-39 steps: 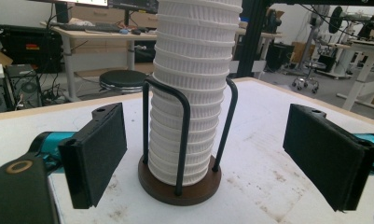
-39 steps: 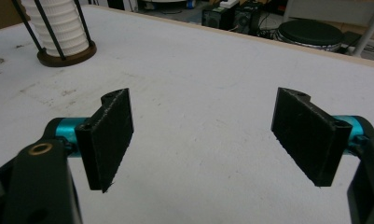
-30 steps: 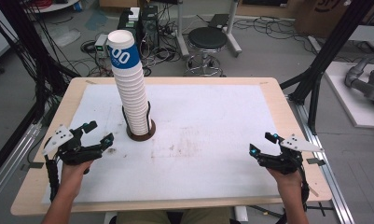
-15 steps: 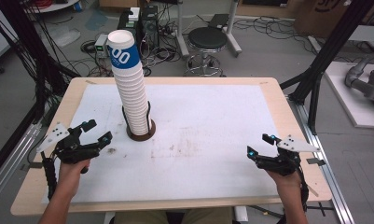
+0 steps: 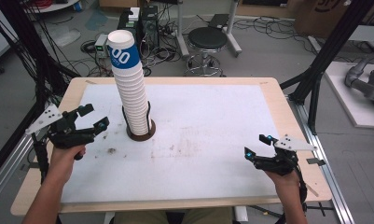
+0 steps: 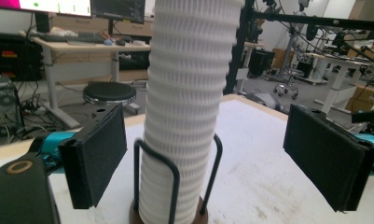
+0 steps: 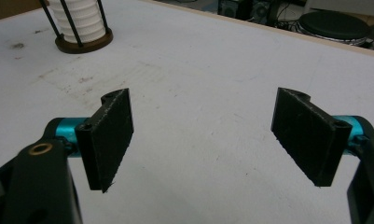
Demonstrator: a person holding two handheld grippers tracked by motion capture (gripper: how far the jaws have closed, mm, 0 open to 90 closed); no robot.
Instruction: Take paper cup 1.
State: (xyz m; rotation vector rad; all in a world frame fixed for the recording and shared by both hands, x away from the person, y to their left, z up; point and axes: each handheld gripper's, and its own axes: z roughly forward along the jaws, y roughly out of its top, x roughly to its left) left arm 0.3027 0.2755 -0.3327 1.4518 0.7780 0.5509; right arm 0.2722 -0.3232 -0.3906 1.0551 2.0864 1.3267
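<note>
While hovering near the counter's left edge in the high view, left tool sitting with jaws spread wide, holding nothing, aiming toward the cup stack. Seeing in the left gripper view the cup stack framed between the two black pads, one pad at the left and the other at the right, both clear of the ribbed white cups, not touching. Standing upright in a wire holder with a round dark base, on the white sheet of the counter, left of centre; topmost cup showing a blue band with white numerals, stack leaning slightly toward the far left. Noting black wire uprights of the wire holder wrapping the lower cups in the left gripper view. Resting well apart at the near right of the counter, right tool also gaping wide and empty, hand gripping it from below. Showing in the right gripper view both pads open over bare white sheet, cup stack and its base far off at the upper left corner. Spotting faint dark smudges on the sheet between holder and centre, a black stool and cables on the floor beyond the counter's far edge.
</note>
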